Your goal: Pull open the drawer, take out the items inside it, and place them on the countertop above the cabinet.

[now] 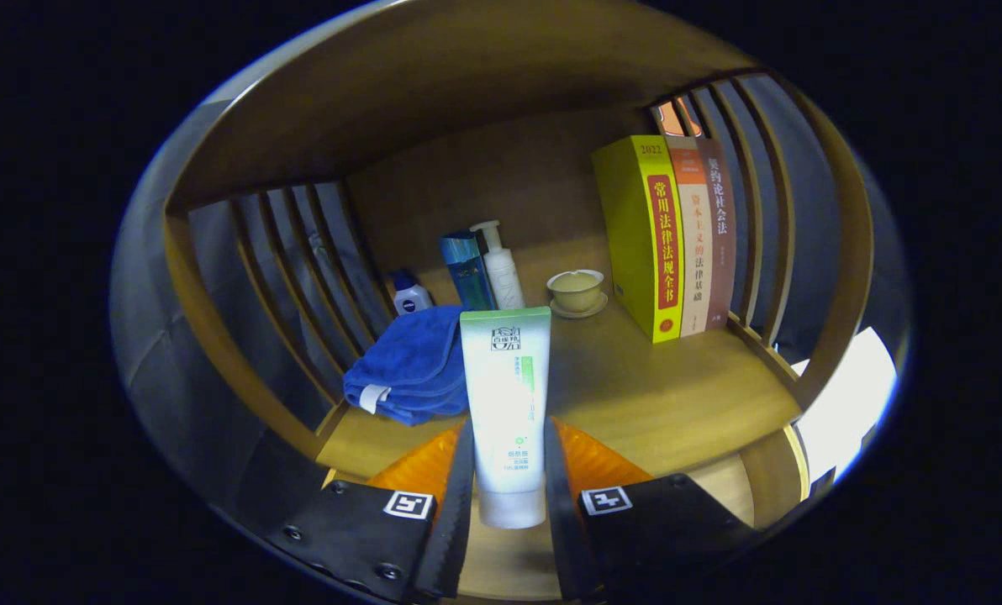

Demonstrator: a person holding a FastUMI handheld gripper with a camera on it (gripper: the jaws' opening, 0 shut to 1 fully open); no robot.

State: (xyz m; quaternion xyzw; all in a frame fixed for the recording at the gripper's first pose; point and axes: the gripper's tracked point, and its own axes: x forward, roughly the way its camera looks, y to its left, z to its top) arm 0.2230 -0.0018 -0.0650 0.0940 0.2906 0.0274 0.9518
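Jaws squeeze my white tube from both sides, holding it upright over the tabletop's front edge. Behind it lie a blue towel, bottles and books.

The claw clamps an upright white tube at lower centre, over the wooden bench. Blue towel left; bottles, cup and books behind.
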